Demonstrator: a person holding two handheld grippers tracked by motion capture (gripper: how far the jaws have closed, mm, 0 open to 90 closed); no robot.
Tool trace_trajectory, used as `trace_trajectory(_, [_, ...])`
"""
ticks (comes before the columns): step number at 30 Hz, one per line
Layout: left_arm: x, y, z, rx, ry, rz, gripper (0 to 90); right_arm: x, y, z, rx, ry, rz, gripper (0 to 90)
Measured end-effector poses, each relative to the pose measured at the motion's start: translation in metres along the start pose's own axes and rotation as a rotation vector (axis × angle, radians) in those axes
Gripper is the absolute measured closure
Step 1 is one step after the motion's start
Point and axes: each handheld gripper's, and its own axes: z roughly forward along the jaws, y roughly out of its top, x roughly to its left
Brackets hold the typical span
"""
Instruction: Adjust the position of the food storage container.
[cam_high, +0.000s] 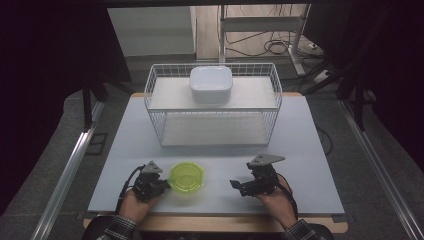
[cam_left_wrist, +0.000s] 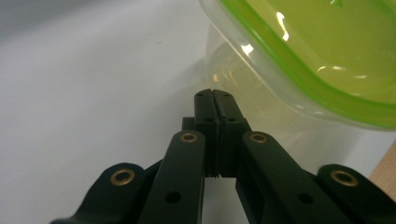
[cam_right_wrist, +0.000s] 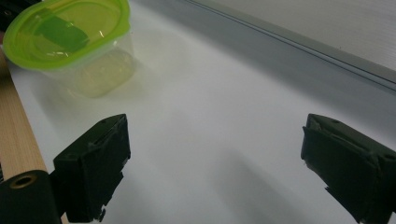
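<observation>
A clear plastic container with a green lid (cam_high: 186, 176) stands on the white table (cam_high: 125, 145) near its front edge, between the two hands. My left gripper (cam_high: 166, 185) lies just left of it, jaws shut with nothing between them. In the left gripper view the shut tips (cam_left_wrist: 215, 94) point at the container's clear wall (cam_left_wrist: 243, 88), under the lid's rim; I cannot tell whether they touch it. My right gripper (cam_high: 237, 187) rests to the container's right, a short gap away. Its jaws (cam_right_wrist: 215, 154) stand wide open over bare table, with the container (cam_right_wrist: 70, 42) farther off.
A white wire shelf rack (cam_high: 212, 107) stands across the middle of the table, with a white lidded box (cam_high: 210, 84) on its top level. The table's wooden front edge (cam_right_wrist: 16, 140) runs close by the right gripper. Metal rails flank the table.
</observation>
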Motion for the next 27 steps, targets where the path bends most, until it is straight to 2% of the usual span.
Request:
trace_trajectory(2, [-0.009, 0.004, 0.008, 0.006, -0.015, 0.032, 89.6, 0.000, 0.000, -0.001, 0.001, -0.001, 0.003, 8.6])
trace_trajectory(10, [-0.022, 0.013, 0.017, -0.013, -0.040, 0.073, 89.5, -0.002, 0.000, -0.002, 0.005, -0.002, 0.013, 8.8])
trace_trajectory(16, [-0.038, 0.014, 0.025, 0.007, -0.073, 0.114, 88.8, -0.005, -0.001, -0.007, 0.004, -0.009, 0.029, 9.0])
trace_trajectory(27, [-0.054, 0.021, 0.034, -0.006, -0.096, 0.149, 88.5, -0.012, -0.007, -0.016, -0.002, -0.025, 0.055, 9.6])
